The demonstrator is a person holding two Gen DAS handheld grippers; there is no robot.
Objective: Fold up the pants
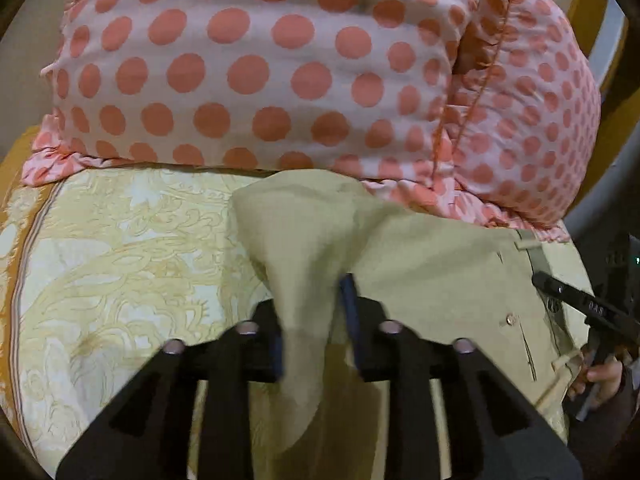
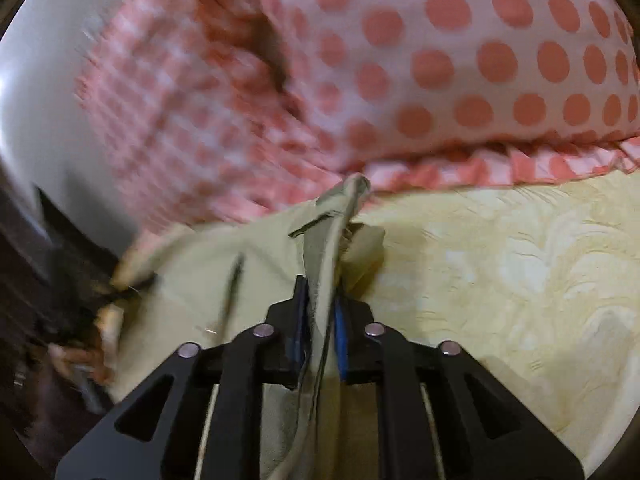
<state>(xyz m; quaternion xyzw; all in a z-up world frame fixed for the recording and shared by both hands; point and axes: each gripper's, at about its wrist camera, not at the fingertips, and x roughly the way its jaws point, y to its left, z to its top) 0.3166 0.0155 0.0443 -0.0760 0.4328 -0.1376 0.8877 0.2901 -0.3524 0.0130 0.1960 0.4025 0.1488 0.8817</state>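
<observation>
yellow floral-patterned bedding (image 1: 120,240) covers the bed under your work, with a plump white pillow with coral polka dots (image 1: 256,68) at its far end. the khaki cotton pants (image 1: 432,264) lie crumpled on the bedding, just below the pillow's ruffled edge. your left gripper (image 1: 314,332) is pinched on a raised fold of the pants' fabric. your right gripper (image 2: 320,328) is clamped tight on the pants' bunched waistband edge, which rises between its blue-padded fingers (image 2: 341,332).

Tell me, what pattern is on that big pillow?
Coral polka dots on pale pink; the pillow shows best in the left wrist view.
</observation>
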